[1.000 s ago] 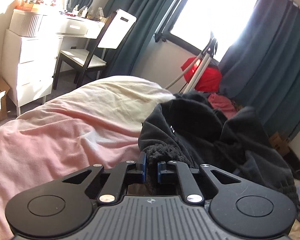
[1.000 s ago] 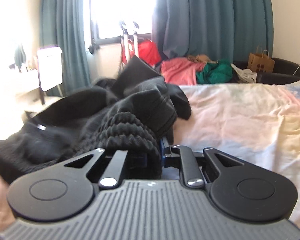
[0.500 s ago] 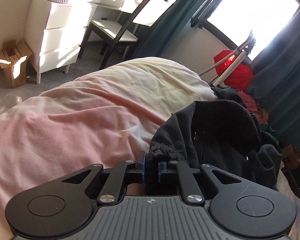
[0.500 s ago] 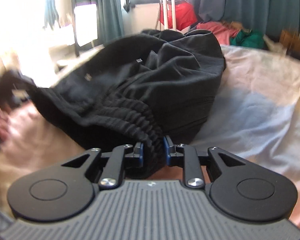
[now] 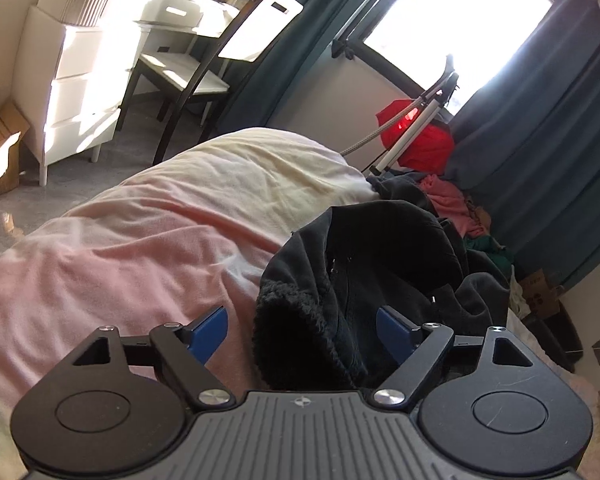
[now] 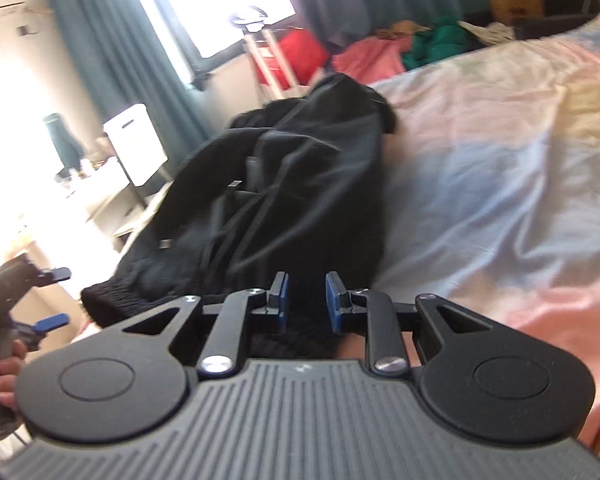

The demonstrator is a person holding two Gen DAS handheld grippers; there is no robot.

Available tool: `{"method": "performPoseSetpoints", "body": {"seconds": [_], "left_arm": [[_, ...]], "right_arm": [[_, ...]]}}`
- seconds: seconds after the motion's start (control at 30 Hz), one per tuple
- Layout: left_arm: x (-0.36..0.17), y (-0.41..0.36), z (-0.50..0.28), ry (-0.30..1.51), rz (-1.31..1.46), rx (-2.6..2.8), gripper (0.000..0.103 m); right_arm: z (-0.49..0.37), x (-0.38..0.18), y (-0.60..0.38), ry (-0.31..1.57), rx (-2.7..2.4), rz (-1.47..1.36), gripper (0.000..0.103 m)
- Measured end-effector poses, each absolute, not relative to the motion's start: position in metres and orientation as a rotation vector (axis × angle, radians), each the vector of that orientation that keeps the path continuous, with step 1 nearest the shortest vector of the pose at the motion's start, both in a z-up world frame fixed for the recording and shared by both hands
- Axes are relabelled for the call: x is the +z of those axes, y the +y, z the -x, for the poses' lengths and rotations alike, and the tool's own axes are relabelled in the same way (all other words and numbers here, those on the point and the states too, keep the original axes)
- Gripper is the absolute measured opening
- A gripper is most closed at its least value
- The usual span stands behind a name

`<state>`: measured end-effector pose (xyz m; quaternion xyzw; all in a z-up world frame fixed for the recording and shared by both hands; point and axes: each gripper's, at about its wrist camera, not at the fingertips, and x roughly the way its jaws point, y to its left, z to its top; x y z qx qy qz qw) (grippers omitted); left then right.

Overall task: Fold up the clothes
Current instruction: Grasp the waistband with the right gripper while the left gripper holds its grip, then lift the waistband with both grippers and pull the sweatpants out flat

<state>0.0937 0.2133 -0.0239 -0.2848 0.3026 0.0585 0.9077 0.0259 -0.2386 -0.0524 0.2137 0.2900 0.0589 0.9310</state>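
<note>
On the pink and cream bedspread (image 5: 148, 240) lies the crumpled black fleece garment (image 5: 364, 264), bunched toward the side nearest the teal curtains (image 5: 548, 168). Left gripper (image 5: 302, 330) is spread wide, its 2 blue pads (image 5: 208, 332) standing well apart with the garment's ribbed black cuff (image 5: 296, 332) sitting loose between them, touching neither pad as far as I can see. Over to the right wrist view: the right gripper (image 6: 306, 304) shows a narrower gap, blue pads (image 6: 334, 302) parted, dark ribbed fabric (image 6: 300, 332) lying between and below them, not pinched. The garment (image 6: 284, 196) stretches away from it across the bed, and the picture is motion-blurred, so its seams and small tags are hard to read. At the far left edge of that view the left gripper (image 6: 50, 300) appears with its fingers apart, held by a hand (image 6: 0, 368) that is cut off by the frame. Beyond the bed sit a white drawer unit (image 5: 72, 92), a dark-framed chair (image 5: 204, 68), and a red bag (image 5: 420, 140) under the bright window. The garment's far end is hidden behind its own folds.
</note>
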Motion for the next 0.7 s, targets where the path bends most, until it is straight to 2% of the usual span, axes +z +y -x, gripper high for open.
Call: {"method": "performPoseSetpoints", "body": {"seconds": [0.2, 0.23, 0.27, 0.3, 0.33, 0.37, 0.5, 0.6, 0.67, 0.7], "left_arm": [[-0.046, 0.204, -0.134, 0.703, 0.487, 0.150, 0.089], [-0.052, 0.205, -0.138, 0.712, 0.484, 0.164, 0.088], [-0.057, 0.206, -0.141, 0.720, 0.482, 0.168, 0.087], [-0.061, 0.206, -0.144, 0.727, 0.483, 0.163, 0.083], [-0.065, 0.206, -0.146, 0.734, 0.488, 0.158, 0.080], [-0.068, 0.206, -0.148, 0.741, 0.492, 0.153, 0.079], [-0.076, 0.205, -0.150, 0.729, 0.519, 0.143, 0.068], [-0.075, 0.200, -0.149, 0.708, 0.493, 0.137, 0.050], [-0.072, 0.197, -0.148, 0.688, 0.459, 0.141, 0.042], [-0.070, 0.197, -0.148, 0.678, 0.454, 0.138, 0.030]], "right_arm": [[-0.034, -0.069, -0.256, 0.632, 0.082, -0.579, 0.025], [-0.034, -0.072, -0.258, 0.627, 0.078, -0.609, 0.032], [-0.034, -0.075, -0.260, 0.622, 0.074, -0.638, 0.047], [-0.034, -0.078, -0.261, 0.618, 0.073, -0.664, 0.058], [-0.035, -0.079, -0.260, 0.618, 0.080, -0.676, 0.075], [-0.037, -0.080, -0.260, 0.619, 0.088, -0.688, 0.079], [-0.041, -0.083, -0.259, 0.620, 0.120, -0.735, 0.079], [-0.045, -0.087, -0.254, 0.638, 0.137, -0.742, 0.079], [-0.047, -0.089, -0.251, 0.655, 0.142, -0.740, 0.079], [-0.047, -0.090, -0.250, 0.657, 0.143, -0.739, 0.079]]}}
